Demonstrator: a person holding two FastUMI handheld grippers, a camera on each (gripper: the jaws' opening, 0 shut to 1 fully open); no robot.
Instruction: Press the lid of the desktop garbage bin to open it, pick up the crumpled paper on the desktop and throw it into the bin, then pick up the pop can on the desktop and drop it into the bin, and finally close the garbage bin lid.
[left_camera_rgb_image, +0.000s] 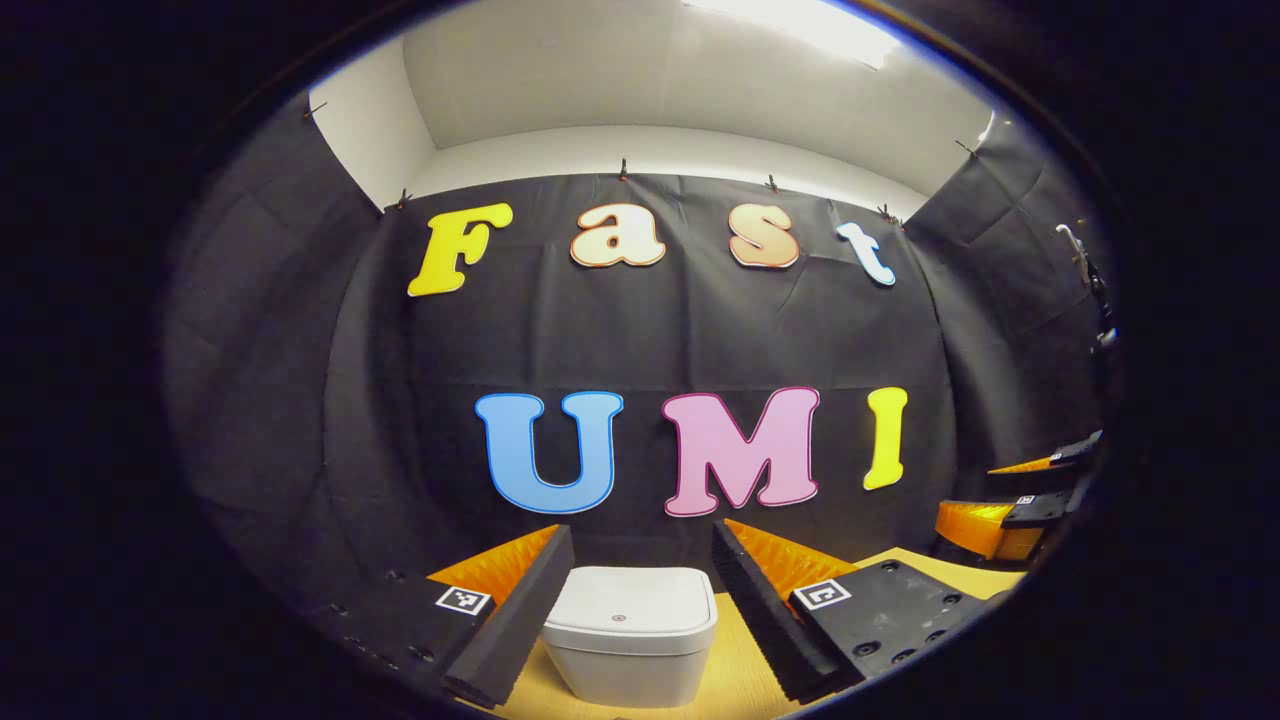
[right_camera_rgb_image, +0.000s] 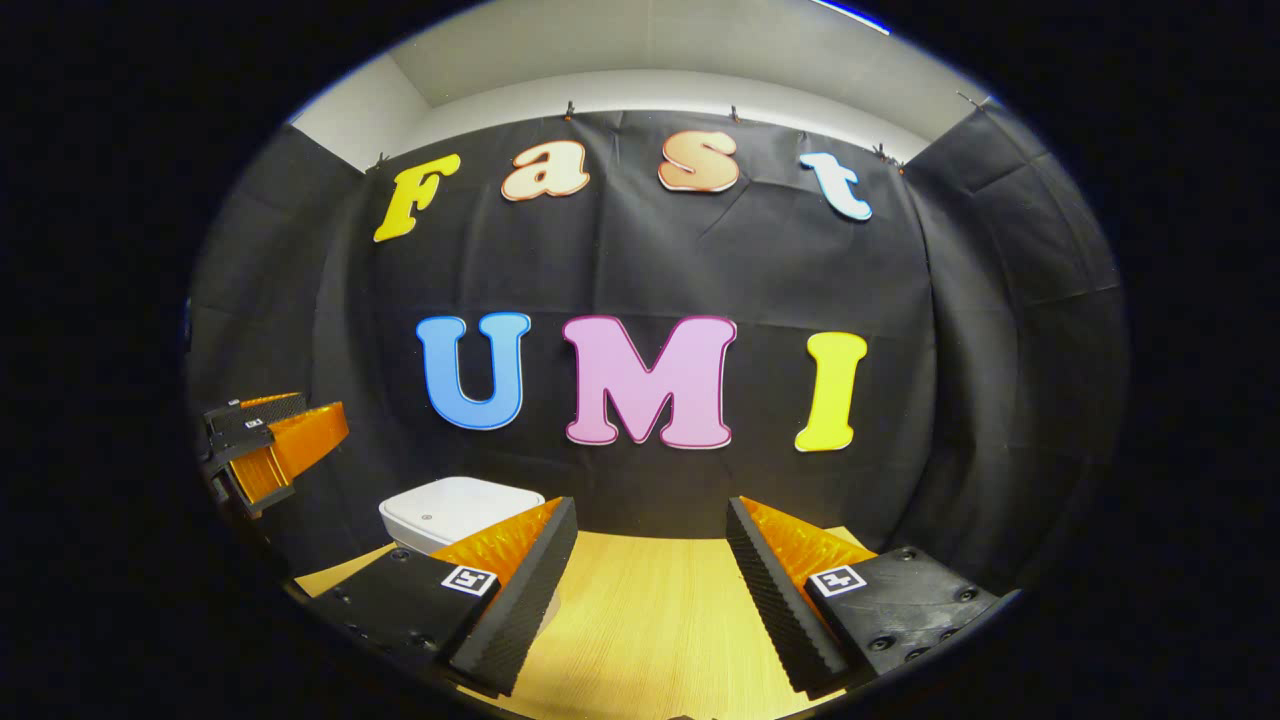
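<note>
Lid of small white square plastic bin (left_camera_rgb_image: 632, 632) sitting closed on light wood desktop (right_camera_rgb_image: 650, 630), so nothing's done yet; left gripper (left_camera_rgb_image: 640, 610) hovering w/ jaws apart in front of it, right gripper (right_camera_rgb_image: 650, 590) also spread, holding nothing, bin off to its left; pressing, paper, can, closing all remaining

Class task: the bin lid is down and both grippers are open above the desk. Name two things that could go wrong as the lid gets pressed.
1. The bin looks light and stands free on the wooden desk; an off-centre push might slide or tip it.
2. The left gripper is open with the lid seen between its fingers; spread like this, they may straddle the lid and fail to press it.
</note>
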